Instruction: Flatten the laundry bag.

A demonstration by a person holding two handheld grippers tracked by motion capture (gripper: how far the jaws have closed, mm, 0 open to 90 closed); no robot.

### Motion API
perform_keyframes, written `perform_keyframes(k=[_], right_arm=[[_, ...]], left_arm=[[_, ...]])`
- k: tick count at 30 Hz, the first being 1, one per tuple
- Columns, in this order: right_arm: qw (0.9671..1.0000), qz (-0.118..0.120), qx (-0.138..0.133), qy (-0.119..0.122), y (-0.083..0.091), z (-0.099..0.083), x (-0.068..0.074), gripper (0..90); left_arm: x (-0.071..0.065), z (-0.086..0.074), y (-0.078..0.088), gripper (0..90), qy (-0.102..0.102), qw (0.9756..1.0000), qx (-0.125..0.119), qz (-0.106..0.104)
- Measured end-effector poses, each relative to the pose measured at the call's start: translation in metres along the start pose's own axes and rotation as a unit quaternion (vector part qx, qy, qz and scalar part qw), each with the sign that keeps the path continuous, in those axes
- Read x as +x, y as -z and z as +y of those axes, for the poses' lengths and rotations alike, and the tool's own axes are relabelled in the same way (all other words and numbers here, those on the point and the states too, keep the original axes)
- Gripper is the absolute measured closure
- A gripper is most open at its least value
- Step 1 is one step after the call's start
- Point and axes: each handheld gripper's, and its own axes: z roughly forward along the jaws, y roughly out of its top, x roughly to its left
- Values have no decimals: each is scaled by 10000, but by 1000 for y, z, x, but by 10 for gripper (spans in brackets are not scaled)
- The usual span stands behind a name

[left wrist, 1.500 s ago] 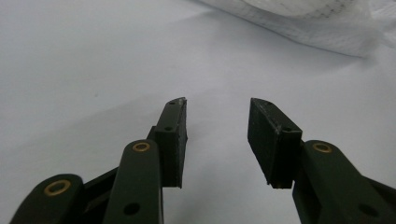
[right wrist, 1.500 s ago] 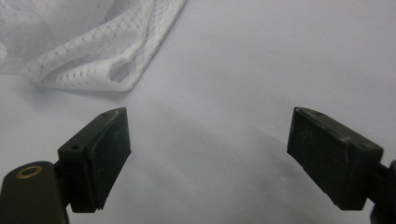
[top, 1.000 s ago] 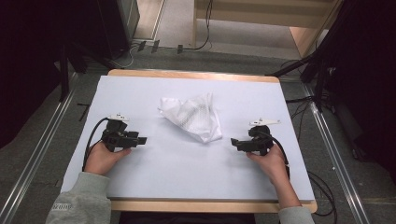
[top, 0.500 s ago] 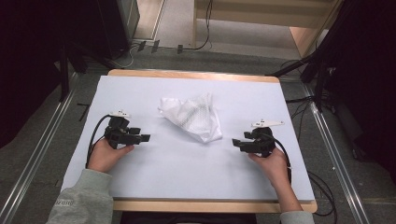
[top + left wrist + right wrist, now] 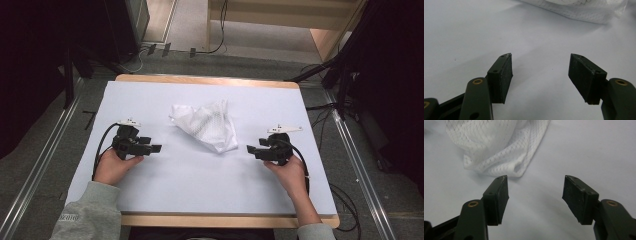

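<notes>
Mesh cloth [image 5: 206, 125], white and crumpled, lies on the white table cover [image 5: 200, 185] a little far of the middle, between the two hands. Its long axis runs slantwise, from the far left corner down to a rounded end at the near right; a thin pointed flap sticks up toward the far side. In the right gripper view the cloth [image 5: 496, 147] shows a netted weave with a thick hemmed edge and a small loop at its near corner.

The left gripper [image 5: 152, 148] sits near the left side of the table, held in the left hand [image 5: 114, 166], and points right toward the cloth. Its jaws stand wide apart with nothing between them, and the cloth's edge [image 5: 579, 11] lies well beyond the tips.

The right gripper [image 5: 251, 149], held in the right hand [image 5: 289, 172], points left. Its jaws are also spread wide and empty, with the cloth's near corner just beyond the left jaw tip, not touching it.

A wooden table edge [image 5: 210, 80] borders the cover on the far side.
</notes>
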Motion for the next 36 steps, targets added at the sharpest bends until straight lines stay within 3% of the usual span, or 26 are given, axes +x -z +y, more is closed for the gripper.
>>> perform_keyframes(k=[8, 13, 22, 31, 34, 36], right_arm=[[10000, 61, -10, 6, -14, 21, 4, 414], [9998, 34, 4, 188, -26, 34, 7, 416], [9994, 315, -21, 155, -48, 58, 12, 424], [9983, 488, 6, 329, -73, 81, 28, 424], [9977, 524, 84, 429, -85, 85, 34, 485], [9973, 598, 155, 395, -92, 85, 36, 614]], left_arm=[[-4, -7, 10, 373, 31, 10000, -83, 27], [-3, -13, 18, 373, 218, 9995, -198, -126], [-1, -24, 27, 380, 298, 9993, -215, 104], [0, -30, 31, 385, 354, 9990, -201, 198], [1, -32, 33, 389, 363, 9988, -219, 230], [1, -33, 34, 391, 376, 9987, -226, 241]])
